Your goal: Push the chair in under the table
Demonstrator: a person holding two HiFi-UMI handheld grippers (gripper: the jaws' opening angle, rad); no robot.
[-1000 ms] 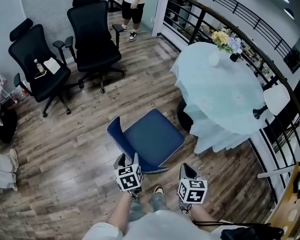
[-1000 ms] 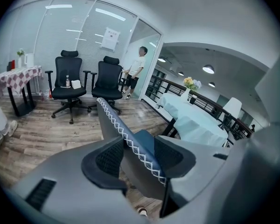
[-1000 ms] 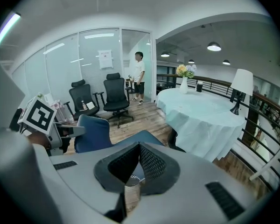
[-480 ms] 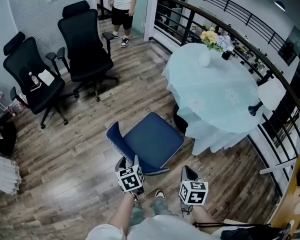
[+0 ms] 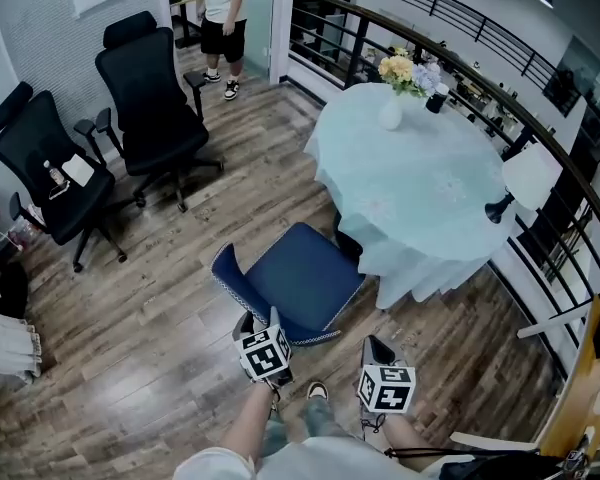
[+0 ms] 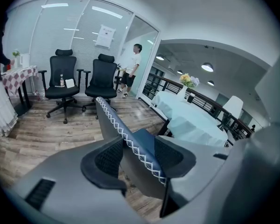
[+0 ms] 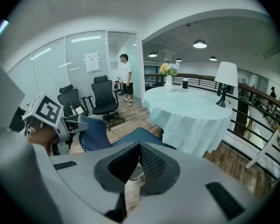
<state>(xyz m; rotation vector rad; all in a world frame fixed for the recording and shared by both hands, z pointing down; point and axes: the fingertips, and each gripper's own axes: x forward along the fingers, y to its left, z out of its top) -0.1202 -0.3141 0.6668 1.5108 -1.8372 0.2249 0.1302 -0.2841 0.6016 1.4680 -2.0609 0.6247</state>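
The blue chair (image 5: 305,280) stood just beside the round table (image 5: 420,183), with its seat near the cloth (image 5: 400,258) but not pushed under. The left gripper (image 6: 137,155) was on the side of the chair away from the table, and its jaws were closed on the chair's stitched back edge. The right gripper (image 7: 137,164) hung near it, farther from the table than the chair, with its jaws pressed together and nothing in them.

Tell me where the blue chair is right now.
Head view, centre: the blue chair stands just left of the round table, seat not yet under it, with the left gripper clamped on its backrest.
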